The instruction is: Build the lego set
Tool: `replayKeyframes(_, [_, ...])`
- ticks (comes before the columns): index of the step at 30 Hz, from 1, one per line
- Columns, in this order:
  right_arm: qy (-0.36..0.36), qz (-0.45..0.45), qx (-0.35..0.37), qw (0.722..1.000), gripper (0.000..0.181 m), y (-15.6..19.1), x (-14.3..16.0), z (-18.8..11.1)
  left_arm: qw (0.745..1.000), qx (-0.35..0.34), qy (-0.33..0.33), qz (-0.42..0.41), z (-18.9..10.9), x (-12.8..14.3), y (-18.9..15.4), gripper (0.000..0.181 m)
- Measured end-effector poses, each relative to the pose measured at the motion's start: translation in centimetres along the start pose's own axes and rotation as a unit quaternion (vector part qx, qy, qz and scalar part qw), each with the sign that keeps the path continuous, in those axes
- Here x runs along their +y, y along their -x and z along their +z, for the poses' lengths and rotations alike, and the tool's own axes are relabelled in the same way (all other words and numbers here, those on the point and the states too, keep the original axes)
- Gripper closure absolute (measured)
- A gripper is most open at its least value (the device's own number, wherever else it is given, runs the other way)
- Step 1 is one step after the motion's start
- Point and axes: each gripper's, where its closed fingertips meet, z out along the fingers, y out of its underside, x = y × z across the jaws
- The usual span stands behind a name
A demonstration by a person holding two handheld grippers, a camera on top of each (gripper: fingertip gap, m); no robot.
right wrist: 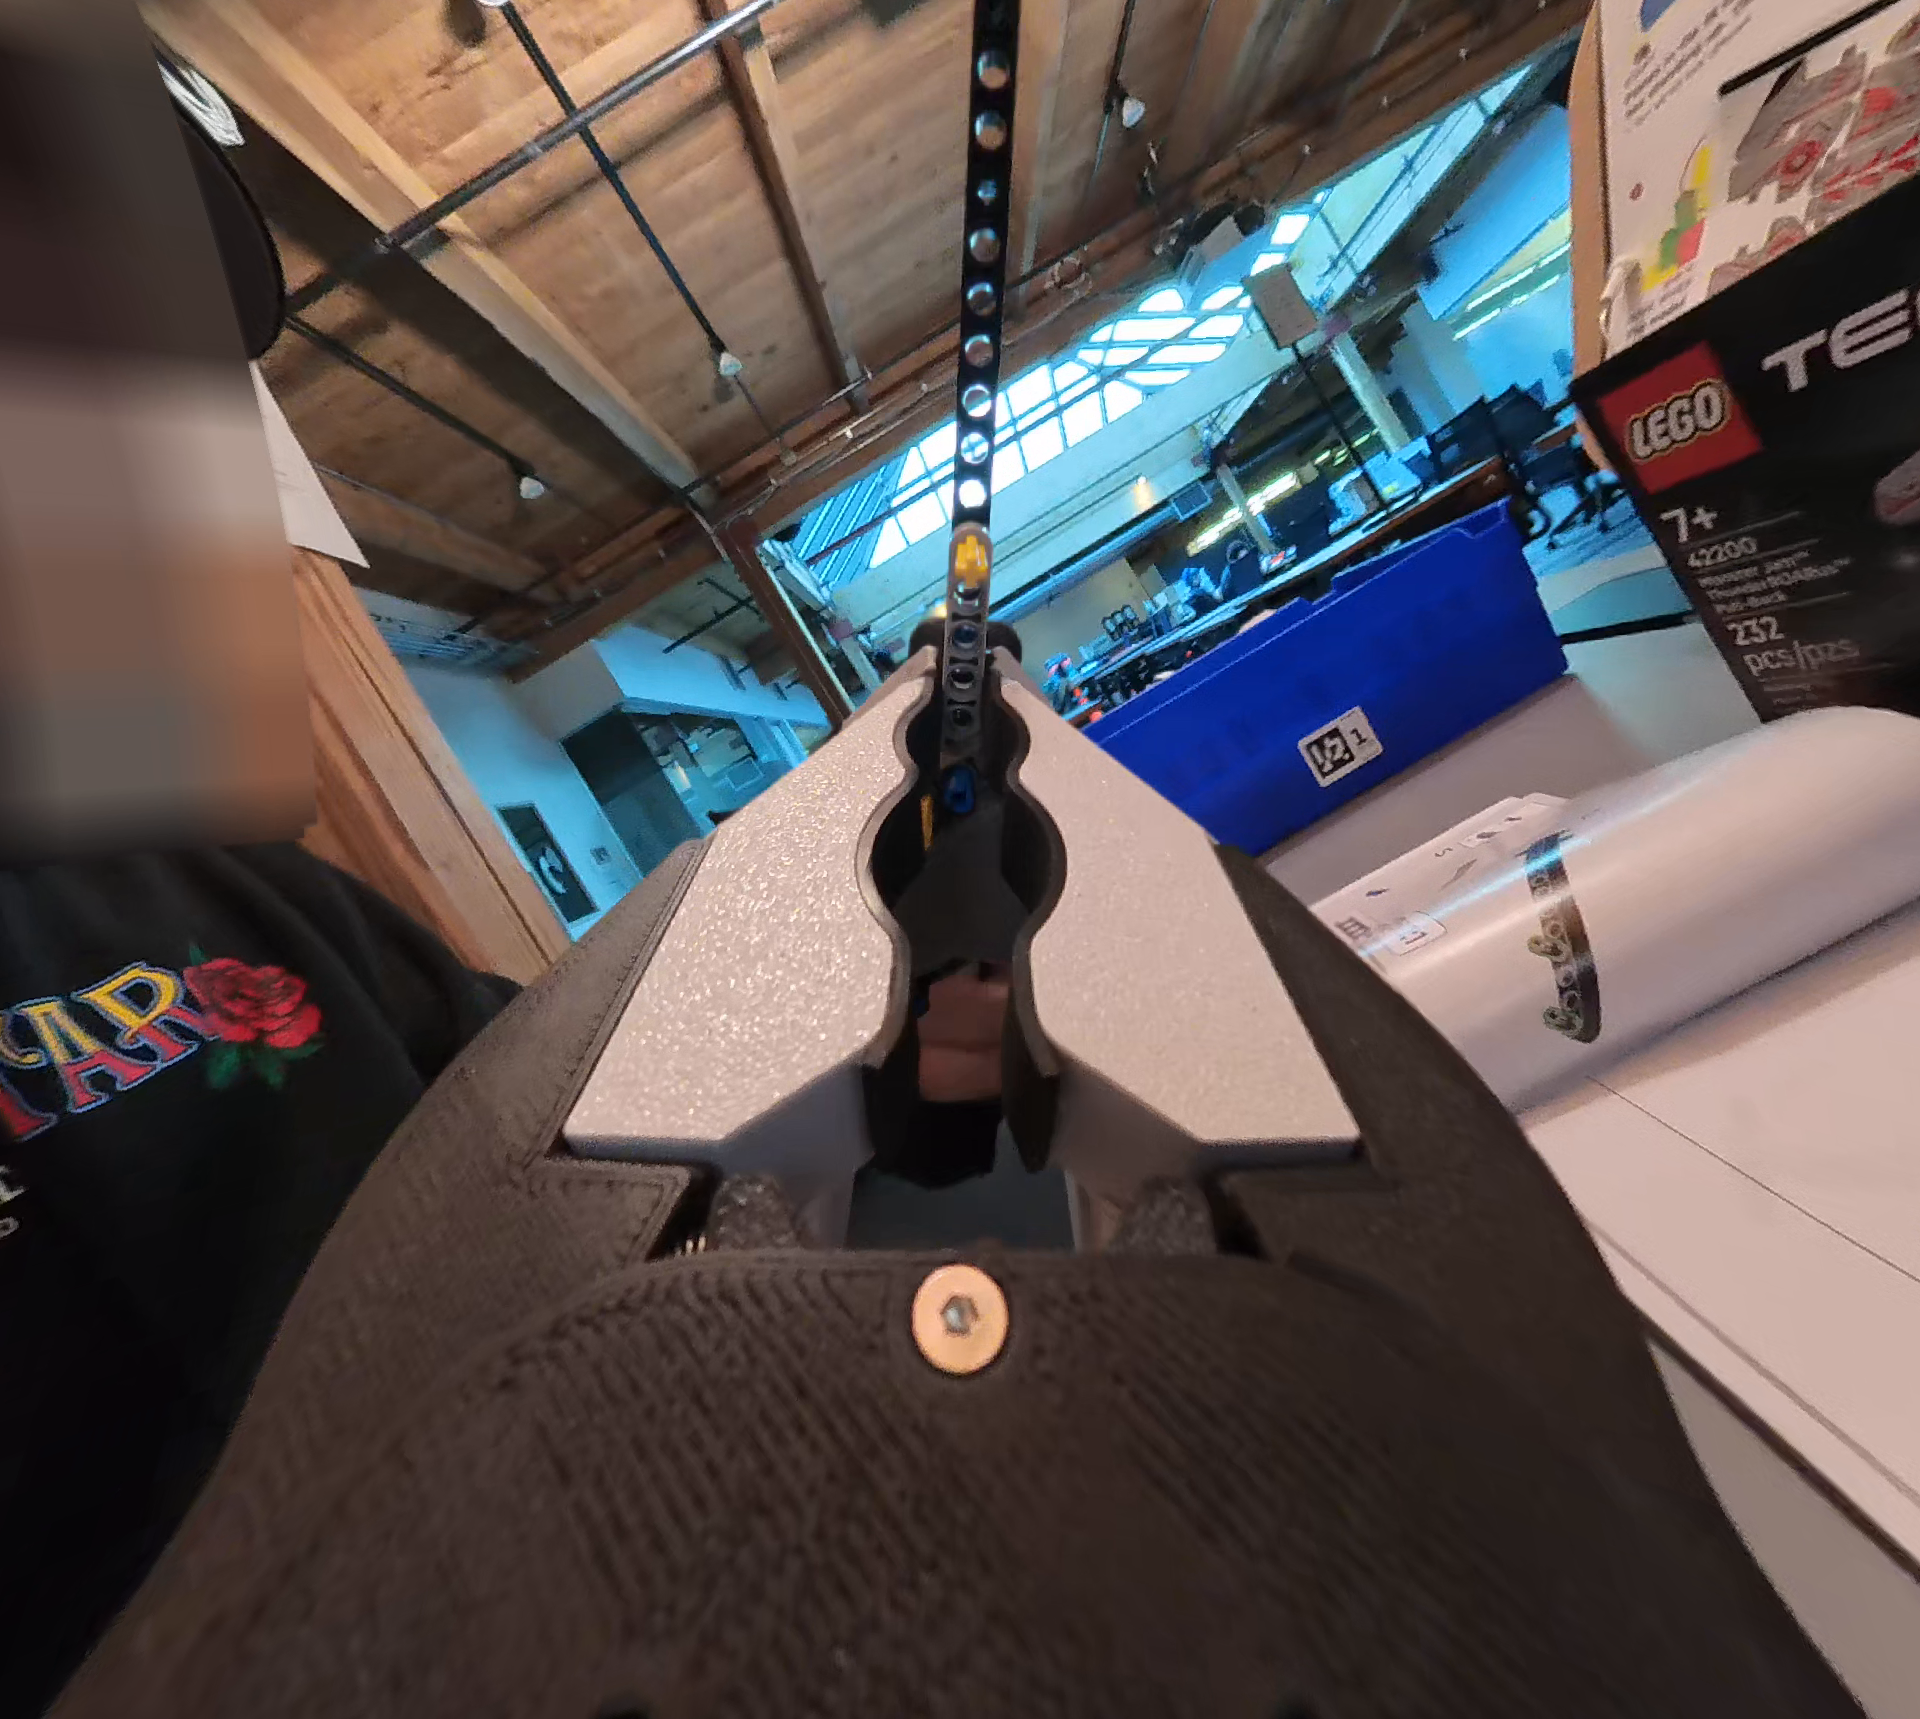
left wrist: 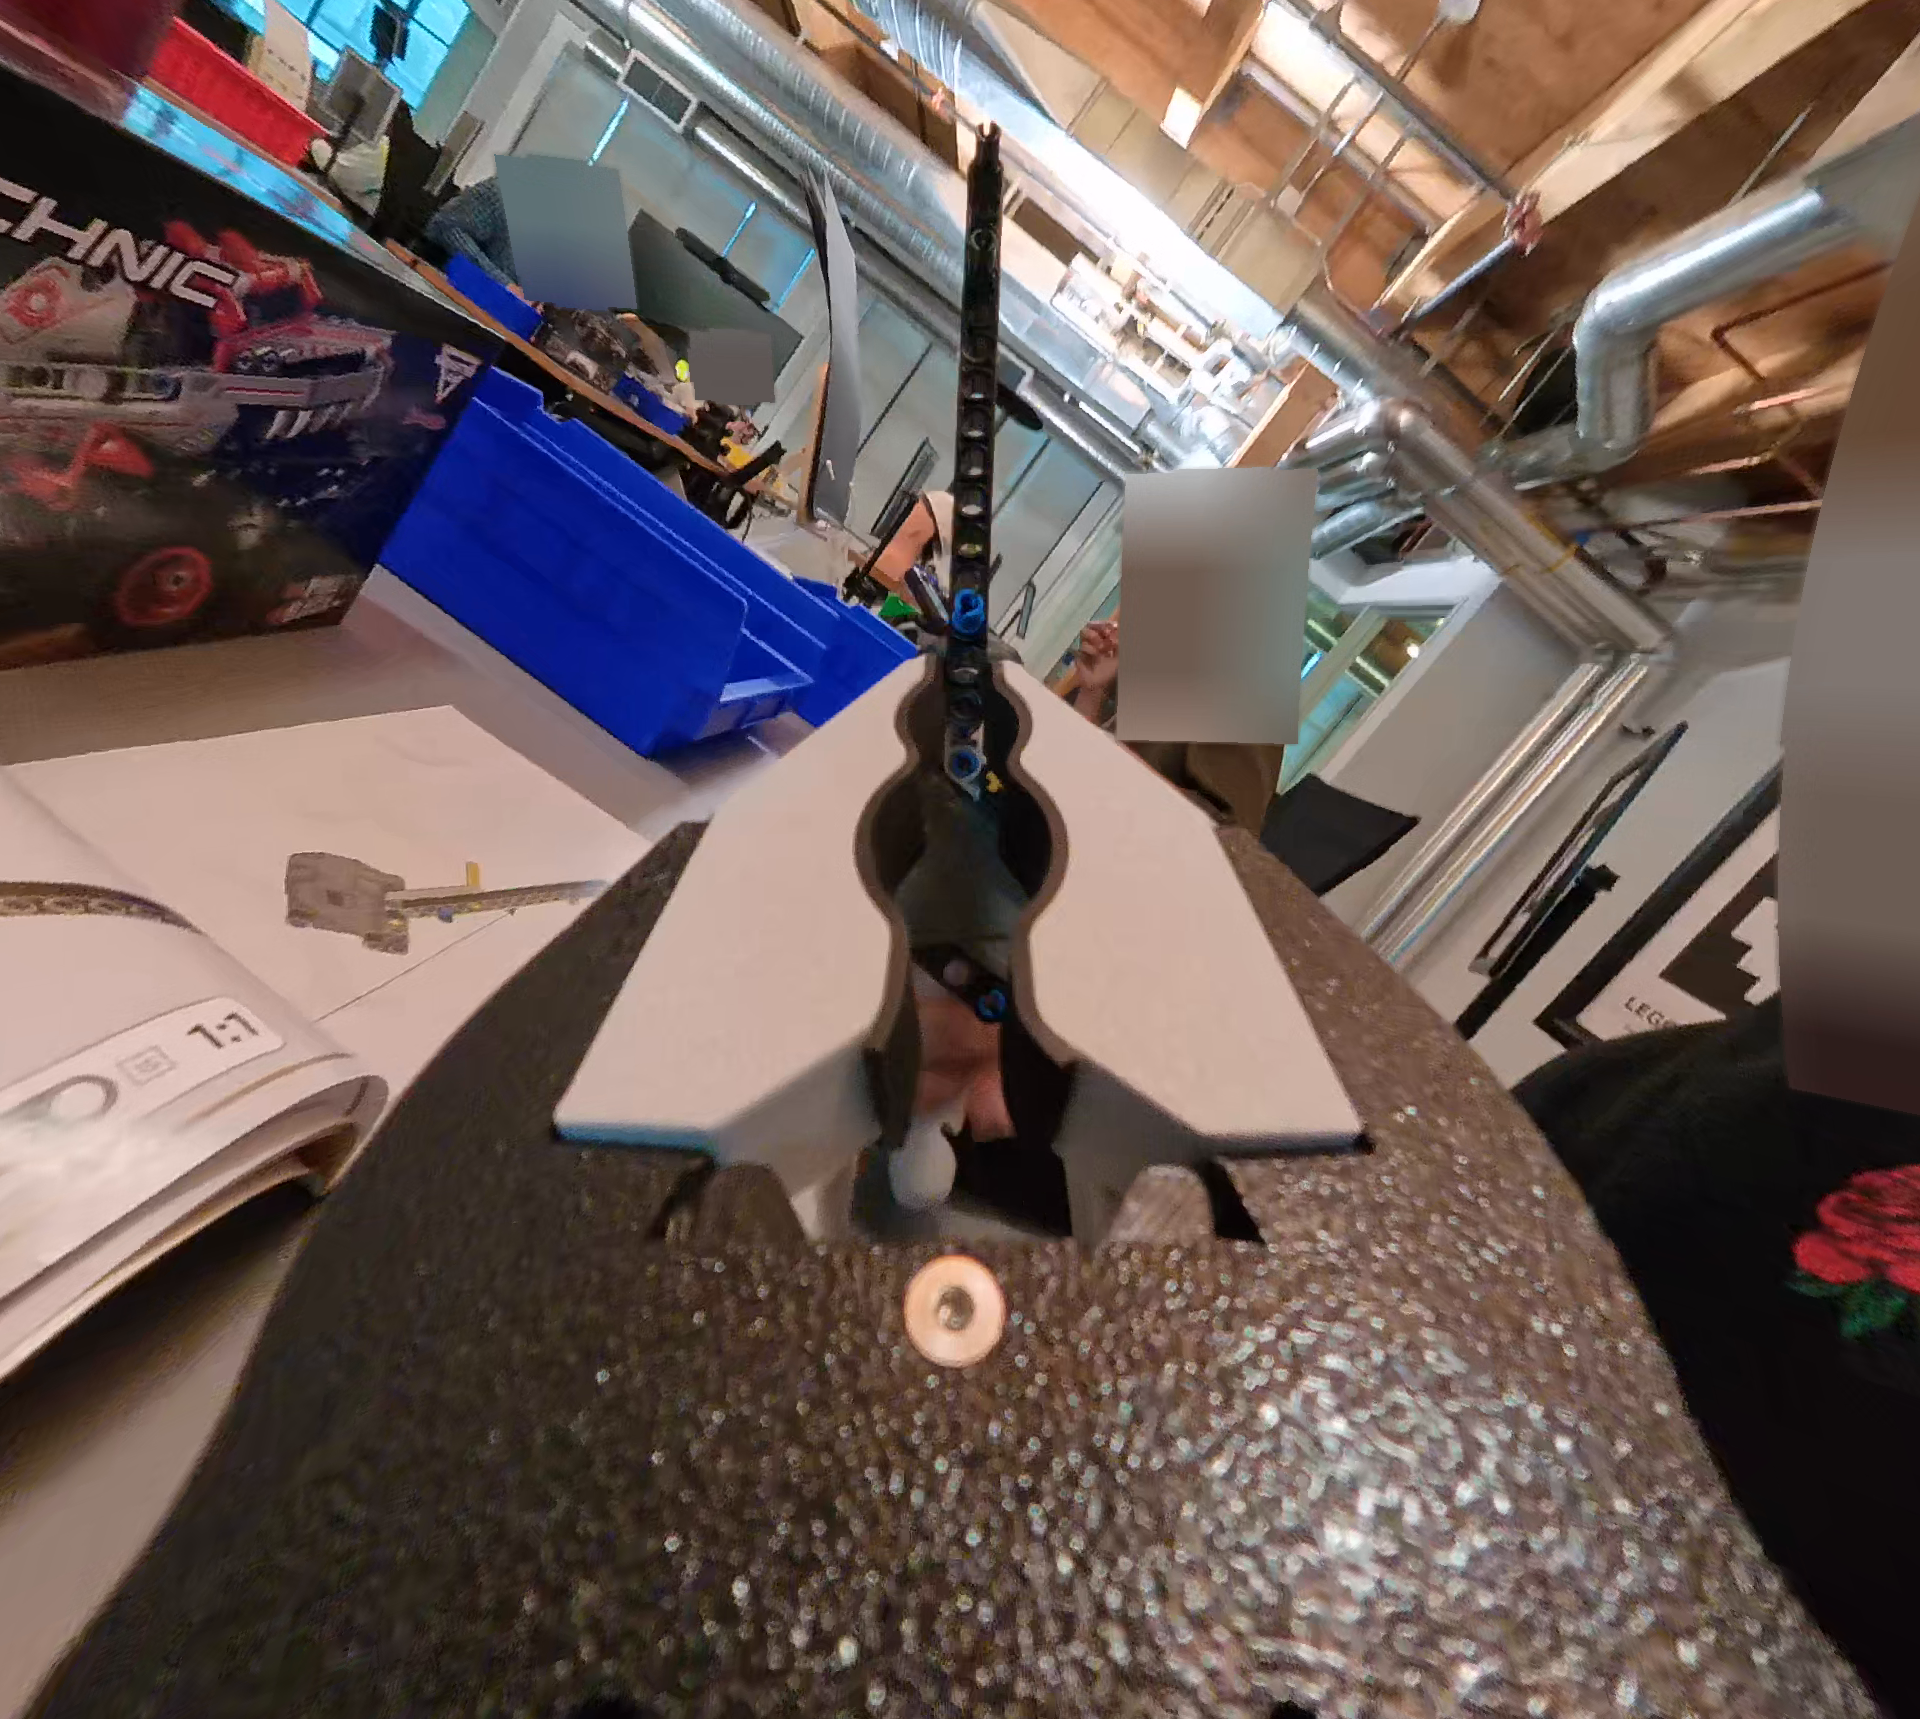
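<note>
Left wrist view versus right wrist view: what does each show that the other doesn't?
Left only: an open instruction booklet lying flat, silver ceiling ducts.
Right only: a yellow pin on the beam, a curled booklet page.
Both: a long black holed beam held upright between closed fingers, blue bins, the set's box.

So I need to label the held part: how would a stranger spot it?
Start at the left gripper, raised toward the ceiling ducts. The long black beam sticks up from its closed fingertips. Unlike the blue bins beside it, it is thin, lined with holes, with blue pins near its base.
</note>
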Motion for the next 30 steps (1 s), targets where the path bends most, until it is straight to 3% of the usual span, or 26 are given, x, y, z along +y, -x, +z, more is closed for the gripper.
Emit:
replayKeyframes(8, [-0.014, -0.011, 0.004, 1.000, 0.176, 0.07, -0.24, 0.02, 1.000, -0.002, 0.002, 0.007, 0.17, -0.02, -0.11, 0.175])
replayKeyframes(13, [-0.013, -0.026, 0.016, 0.999, 0.176, -0.25, -0.21, 0.05, 0.999, 0.003, -0.011, -0.036, 0.22, -0.03, 0.17, 0.175])
replayKeyframes(22, [-0.027, -0.013, 0.026, 0.999, 0.176, -0.69, -0.23, 0.02, 0.999, -0.025, -0.010, 0.020, 0.26, 0.13, 0.57, 0.174])
replayKeyframes(30, [-0.024, -0.033, 0.006, 0.999, 0.176, 0.00, -0.66, 0.09, 1.000, 0.001, 0.005, 0.028, 0.51, -0.17, -0.26, 0.176])
